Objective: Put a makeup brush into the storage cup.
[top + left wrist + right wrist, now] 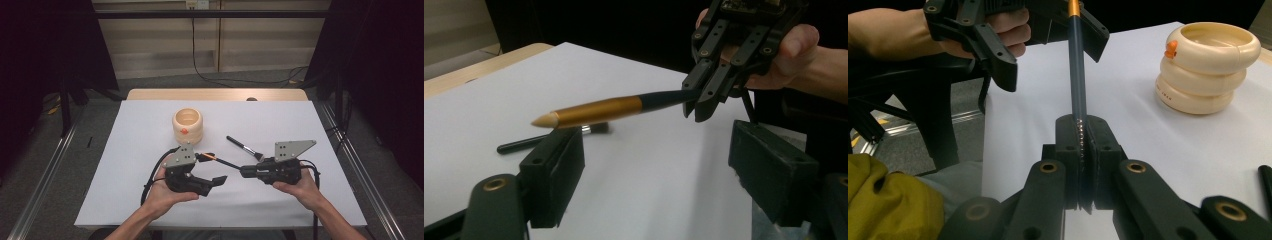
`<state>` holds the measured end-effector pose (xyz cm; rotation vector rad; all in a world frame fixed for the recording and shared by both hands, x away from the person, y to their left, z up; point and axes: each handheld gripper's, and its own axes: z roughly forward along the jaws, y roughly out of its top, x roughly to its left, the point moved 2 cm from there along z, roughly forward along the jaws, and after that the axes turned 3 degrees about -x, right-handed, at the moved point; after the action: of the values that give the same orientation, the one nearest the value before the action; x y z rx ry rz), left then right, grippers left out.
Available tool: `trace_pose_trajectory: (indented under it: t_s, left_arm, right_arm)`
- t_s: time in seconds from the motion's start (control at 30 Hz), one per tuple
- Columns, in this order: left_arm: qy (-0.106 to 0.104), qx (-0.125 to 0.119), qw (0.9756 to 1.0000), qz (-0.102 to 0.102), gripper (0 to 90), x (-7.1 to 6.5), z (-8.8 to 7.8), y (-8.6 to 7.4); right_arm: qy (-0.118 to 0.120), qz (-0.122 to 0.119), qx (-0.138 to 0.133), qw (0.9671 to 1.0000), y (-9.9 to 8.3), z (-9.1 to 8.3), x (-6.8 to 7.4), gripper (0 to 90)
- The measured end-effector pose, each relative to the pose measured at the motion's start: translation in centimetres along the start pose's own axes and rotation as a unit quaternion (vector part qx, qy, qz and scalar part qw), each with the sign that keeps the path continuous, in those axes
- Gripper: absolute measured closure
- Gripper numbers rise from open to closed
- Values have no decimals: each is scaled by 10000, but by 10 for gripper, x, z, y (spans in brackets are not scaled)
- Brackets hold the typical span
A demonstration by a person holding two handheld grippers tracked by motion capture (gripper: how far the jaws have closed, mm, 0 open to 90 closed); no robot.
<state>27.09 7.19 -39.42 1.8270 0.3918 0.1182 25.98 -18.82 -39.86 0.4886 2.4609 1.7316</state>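
Note:
My right gripper [243, 171] [1082, 135] is shut on the black handle of a slim brush [220, 161] [604, 110] [1077, 65]. The brush has a gold ferrule and a pale pointed tip, and it is held off the table, pointing at my left gripper [210, 167] [654, 145]. That gripper is open. The gold end lies between its pads and just above one of them, with a wide gap to the other. In the left gripper view the right gripper [701, 102] pinches the handle's end.
A cream ringed pot [187, 125] [1205, 65] with an orange mark stands behind the grippers. A second black brush [244, 147] [544, 140] lies flat on the white table cover [300, 125]. Cables trail from both grippers toward the near edge.

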Motion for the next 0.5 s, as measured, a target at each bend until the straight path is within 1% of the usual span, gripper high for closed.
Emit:
trace_pose_trajectory:
  t_s: [0.07, 0.1, 0.13, 0.17, 0.23, 0.27, 0.3, 0.33, 0.4, 0.43, 0.5]
  left_arm:
    - [98, -93, 9999, -38, 286, 0, 0, 1]
    - [69, -114, 9999, -83, 295, 1, 0, 2]
    - [3, -128, 9998, -131, 322, 1, -1, 3]
    - [24, -155, 9998, -137, 362, 1, -1, 3]
    - [-41, -212, 9995, -240, 385, 2, -2, 4]
    - [-67, -236, 9993, -267, 415, 2, -2, 5]
    - [-120, -297, 9988, -363, 459, 2, -3, 5]
    - [-147, -308, 9986, -404, 481, 3, -3, 6]
    - [-172, -321, 9986, -383, 537, 4, -4, 6]
    - [-184, -349, 9984, -417, 551, 4, -5, 6]
    - [-274, -360, 9978, -485, 586, 5, -6, 7]
  right_arm:
    - [25, -4, -3, 10000, 0, 0, 0, 851]
    - [35, -8, -6, 10000, 0, 1, 1, 851]
    - [38, -13, -13, 10000, 0, 1, 1, 852]
    - [45, -19, -20, 10000, 0, 1, 1, 851]
    - [28, -26, -30, 10000, 0, 1, 1, 851]
    - [39, -31, -32, 10000, 0, 1, 1, 851]
    - [45, -43, -26, 10000, 0, 1, 1, 851]
    - [59, -35, -29, 10000, 0, 1, 2, 851]
    - [75, -43, -15, 10000, -1, 2, 2, 851]
    - [96, -36, -37, 9999, 0, 2, 2, 851]
    - [121, -67, -40, 9999, 0, 2, 2, 851]
